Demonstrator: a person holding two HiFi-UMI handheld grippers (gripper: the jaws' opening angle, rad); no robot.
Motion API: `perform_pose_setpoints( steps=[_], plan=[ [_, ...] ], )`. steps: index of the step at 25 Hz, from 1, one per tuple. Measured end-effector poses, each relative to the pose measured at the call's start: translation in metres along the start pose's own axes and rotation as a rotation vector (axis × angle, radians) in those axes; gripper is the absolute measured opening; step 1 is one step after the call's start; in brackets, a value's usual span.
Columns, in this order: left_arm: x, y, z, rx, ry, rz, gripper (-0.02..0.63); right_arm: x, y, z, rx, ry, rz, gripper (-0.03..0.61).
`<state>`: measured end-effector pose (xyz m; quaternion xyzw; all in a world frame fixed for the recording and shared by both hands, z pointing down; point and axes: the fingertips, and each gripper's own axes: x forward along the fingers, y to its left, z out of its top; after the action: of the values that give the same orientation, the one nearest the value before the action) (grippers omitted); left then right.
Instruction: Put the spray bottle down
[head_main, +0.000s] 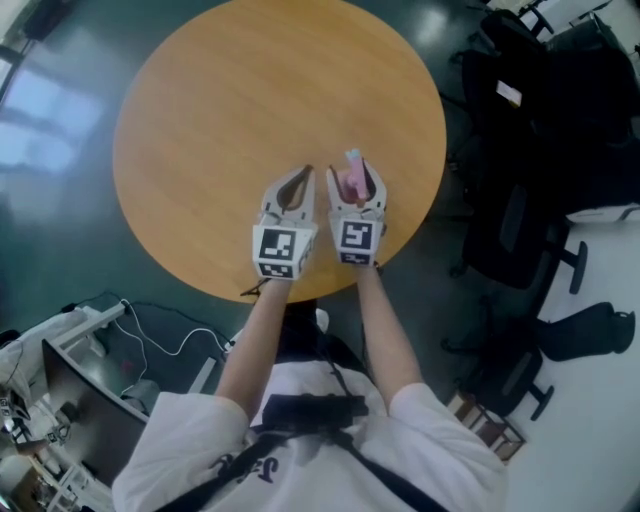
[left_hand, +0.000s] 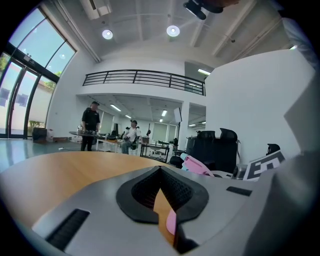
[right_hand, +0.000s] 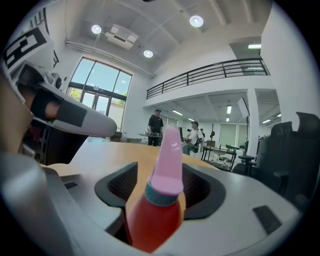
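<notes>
The round wooden tabletop (head_main: 220, 100) fills the head view. Near its front edge, side by side, the left hand-held gripper (head_main: 303, 178) is clenched on nothing and the right hand-held gripper (head_main: 354, 172) is released, jaws spread. Between the right one's jaws stands the red spray bottle (right_hand: 152, 215), roughly upright, pink cap (right_hand: 167, 160) on top. Whether its base touches the tabletop cannot be told.

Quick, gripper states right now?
Left gripper: closed, empty.
Right gripper: open, spray bottle standing between its jaws, pads off it.
</notes>
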<state>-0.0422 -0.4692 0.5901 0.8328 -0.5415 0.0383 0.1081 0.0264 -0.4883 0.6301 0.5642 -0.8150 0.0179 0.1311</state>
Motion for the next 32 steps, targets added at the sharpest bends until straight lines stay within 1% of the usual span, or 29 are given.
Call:
perform_pose_setpoints(
  steps=[1,4,7,12,15,16,18,20,23,25,28,29,32],
  plan=[
    [-0.002,-0.003,0.000,0.002,0.000,-0.002,0.012,-0.001,-0.001,-0.001,0.011,0.006,0.011,0.284],
    [-0.011,-0.007,0.001,0.004,0.003,0.007,0.012,-0.010,-0.009,0.002,0.031,0.002,0.016,0.309],
    [-0.023,-0.009,0.003,-0.003,0.004,0.019,0.012,-0.024,-0.017,0.008,0.060,-0.004,0.010,0.310],
    [-0.049,-0.019,0.010,-0.013,0.003,0.026,0.012,-0.062,-0.021,0.021,0.139,-0.018,0.005,0.310],
    [-0.067,-0.028,0.008,-0.009,0.013,0.028,0.012,-0.087,-0.020,0.031,0.157,-0.040,0.001,0.307],
    [-0.073,-0.032,0.010,-0.007,0.011,0.026,0.012,-0.097,-0.018,0.037,0.161,-0.048,-0.003,0.283],
    [-0.085,-0.040,0.016,-0.003,0.004,0.024,0.012,-0.117,-0.015,0.053,0.163,-0.070,-0.017,0.206],
    [-0.097,-0.047,0.025,0.001,-0.010,0.024,0.012,-0.136,-0.013,0.068,0.159,-0.101,-0.023,0.148],
    [-0.114,-0.056,0.042,0.014,-0.043,0.022,0.012,-0.160,-0.007,0.092,0.156,-0.151,-0.025,0.096],
    [-0.125,-0.063,0.055,0.023,-0.062,0.021,0.012,-0.175,-0.003,0.104,0.132,-0.160,-0.031,0.059],
    [-0.142,-0.076,0.072,0.038,-0.089,0.017,0.012,-0.194,0.005,0.116,0.100,-0.161,-0.032,0.047],
    [-0.147,-0.081,0.078,0.044,-0.099,0.014,0.012,-0.201,0.007,0.120,0.104,-0.168,-0.032,0.020],
    [-0.161,-0.092,0.088,0.057,-0.123,0.008,0.012,-0.220,0.014,0.130,0.142,-0.188,-0.028,0.015]
  ],
)
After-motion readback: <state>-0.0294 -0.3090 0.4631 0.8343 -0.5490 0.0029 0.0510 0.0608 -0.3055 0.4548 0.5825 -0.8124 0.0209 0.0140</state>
